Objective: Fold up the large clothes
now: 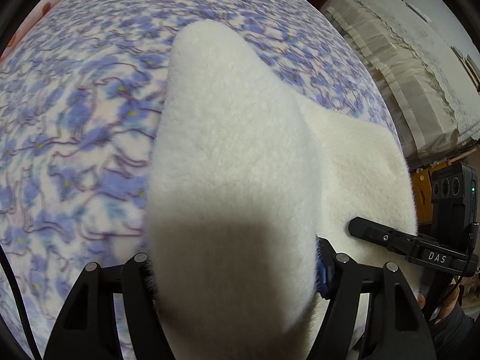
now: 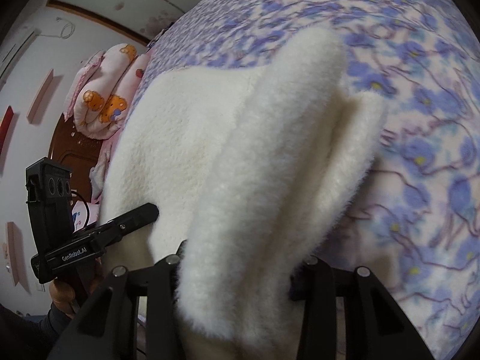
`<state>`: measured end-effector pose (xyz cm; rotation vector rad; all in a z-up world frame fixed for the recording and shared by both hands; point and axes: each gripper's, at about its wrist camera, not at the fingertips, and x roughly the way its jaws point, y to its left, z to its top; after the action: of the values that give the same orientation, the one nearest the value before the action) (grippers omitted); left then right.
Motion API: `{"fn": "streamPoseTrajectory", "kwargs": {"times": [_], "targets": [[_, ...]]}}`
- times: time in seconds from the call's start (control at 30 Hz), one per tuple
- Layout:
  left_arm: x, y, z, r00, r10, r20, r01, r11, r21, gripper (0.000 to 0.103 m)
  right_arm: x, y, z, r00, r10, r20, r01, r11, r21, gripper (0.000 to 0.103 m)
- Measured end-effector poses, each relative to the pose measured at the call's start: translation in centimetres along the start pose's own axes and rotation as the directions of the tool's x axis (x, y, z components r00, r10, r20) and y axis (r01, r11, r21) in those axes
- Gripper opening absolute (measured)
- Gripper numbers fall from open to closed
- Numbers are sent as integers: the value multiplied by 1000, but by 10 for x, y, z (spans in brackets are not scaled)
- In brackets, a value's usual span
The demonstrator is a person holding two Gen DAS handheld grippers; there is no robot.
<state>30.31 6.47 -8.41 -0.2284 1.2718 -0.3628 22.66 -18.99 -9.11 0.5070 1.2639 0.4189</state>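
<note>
A: Why is the white fleece garment (image 1: 228, 156) bunched at the bottom of both views?

B: Each pair of tongs is clamped on a thick fold of it — the left tongs (image 1: 234, 273) in the left wrist view, the right tongs (image 2: 237, 273) in the right. Two grips side by side on one edge would let that edge be carried as a straight line, probably over the rest for a fold. The cloth drapes from the tongs toward the upper part of each frame, its far end over the blue-flowered bedspread (image 1: 75, 120).

A: And the pose?

B: Both tongs point steeply down at the bed. Each appears at the lower edge of the other's view — close neighbours, a hand (image 2: 61, 295) under the left one.
</note>
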Motion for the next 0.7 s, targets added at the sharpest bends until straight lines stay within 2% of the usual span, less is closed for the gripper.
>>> {"fn": "streamPoseTrajectory", "kwargs": {"times": [0.17, 0.3, 0.47, 0.7], "targets": [[-33, 52, 19, 997, 37, 64, -35, 999, -34, 70, 33, 50, 29, 999, 41, -1, -41, 996, -73, 40], [-42, 88, 57, 991, 60, 120, -56, 998, -38, 70, 60, 80, 62, 998, 63, 12, -61, 989, -135, 40], [-35, 129, 107, 983, 55, 177, -50, 998, -35, 70, 95, 106, 113, 996, 69, 50, -58, 980, -189, 40], [-6, 183, 173, 971, 33, 235, -22, 998, -51, 70, 143, 115, 183, 994, 71, 86, -52, 976, -210, 40]]}}
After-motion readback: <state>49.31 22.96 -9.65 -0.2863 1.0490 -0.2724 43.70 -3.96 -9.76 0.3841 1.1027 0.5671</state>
